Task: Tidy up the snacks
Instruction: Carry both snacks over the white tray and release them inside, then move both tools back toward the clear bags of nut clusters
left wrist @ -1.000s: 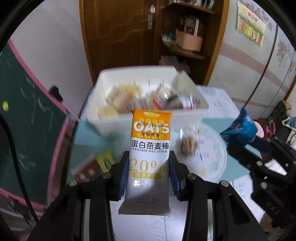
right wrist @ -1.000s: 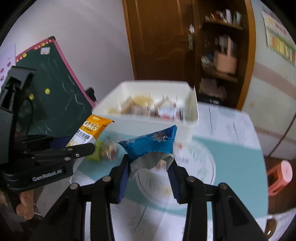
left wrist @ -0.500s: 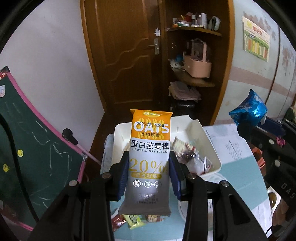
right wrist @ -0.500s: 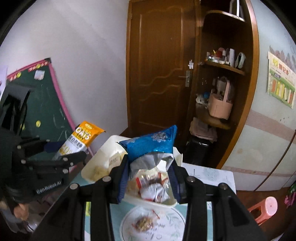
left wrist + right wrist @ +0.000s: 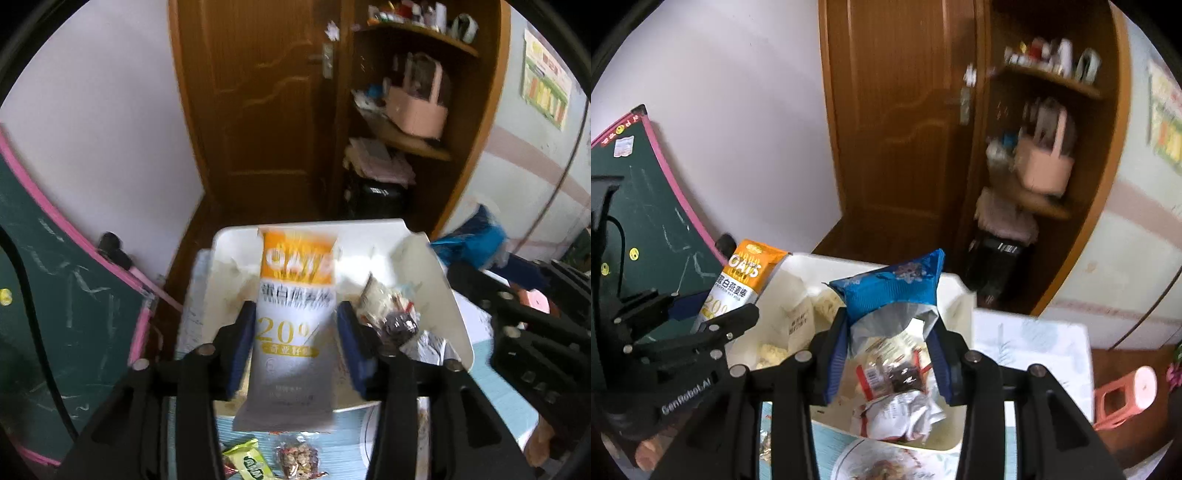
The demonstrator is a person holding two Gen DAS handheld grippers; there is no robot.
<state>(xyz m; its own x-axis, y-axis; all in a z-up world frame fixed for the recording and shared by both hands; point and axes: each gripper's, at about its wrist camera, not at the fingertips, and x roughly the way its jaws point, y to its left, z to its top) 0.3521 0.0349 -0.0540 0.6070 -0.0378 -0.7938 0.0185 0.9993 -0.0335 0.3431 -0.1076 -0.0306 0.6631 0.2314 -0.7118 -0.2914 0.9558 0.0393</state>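
The oat stick packet [image 5: 293, 325], a flat glossy sachet with an orange top and white body, hangs blurred between the left gripper's [image 5: 295, 339] blue pads, which are spreading and no longer press it, above the white plastic bin [image 5: 448, 295]. The right gripper's [image 5: 889, 354] jaws are also opening around a crinkled blue foil bag [image 5: 890, 291], above the wrapped snacks [image 5: 897, 410] heaped inside.

Two close wrist views, angled down over one shared white bin [image 5: 436, 266] toward the door [image 5: 897, 122].
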